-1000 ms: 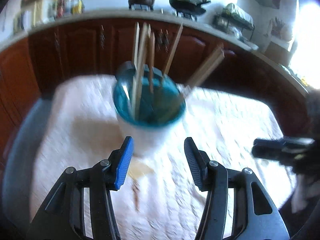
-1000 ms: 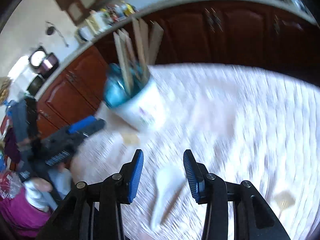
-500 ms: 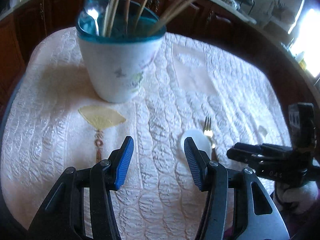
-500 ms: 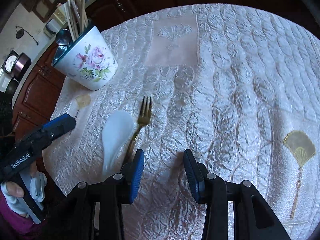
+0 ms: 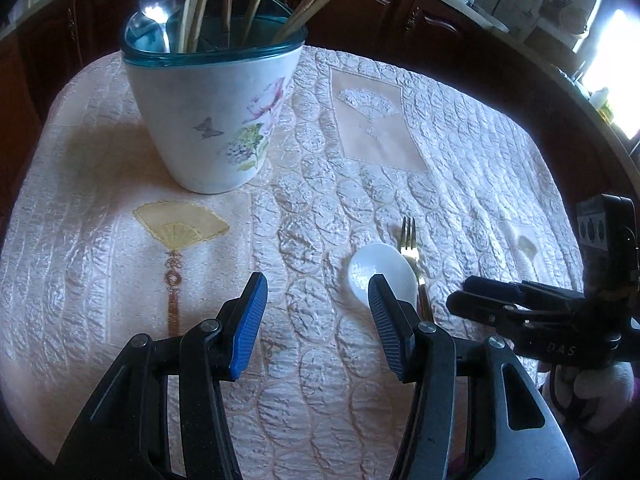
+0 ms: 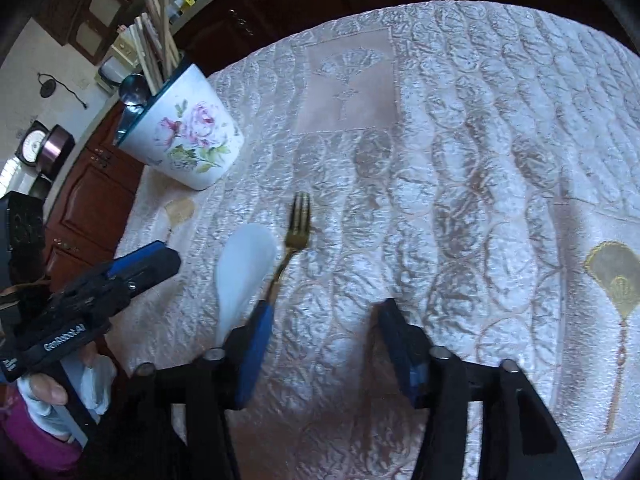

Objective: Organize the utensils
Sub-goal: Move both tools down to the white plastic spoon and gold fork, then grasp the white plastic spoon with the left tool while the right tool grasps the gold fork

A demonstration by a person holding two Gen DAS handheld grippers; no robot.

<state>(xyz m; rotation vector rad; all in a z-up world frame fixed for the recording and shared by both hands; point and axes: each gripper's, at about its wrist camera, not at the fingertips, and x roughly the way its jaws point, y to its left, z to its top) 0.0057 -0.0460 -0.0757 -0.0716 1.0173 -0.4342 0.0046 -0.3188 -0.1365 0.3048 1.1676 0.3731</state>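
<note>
We hover both grippers | left gripper (image 5: 316, 312) fingers open, empty | right gripper (image 6: 320, 344) fingers just widening, nothing between, prob. for fork (image 6: 294, 236) | fork + white spoon (image 6: 244, 276) lie on surface, near utensil cup (image 6: 188, 140)

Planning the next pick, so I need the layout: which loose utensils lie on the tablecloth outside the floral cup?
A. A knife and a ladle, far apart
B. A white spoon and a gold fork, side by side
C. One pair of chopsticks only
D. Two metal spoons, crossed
B: the white spoon and the gold fork lie next to each other on the tablecloth, while the floral cup stands apart from them.
</note>
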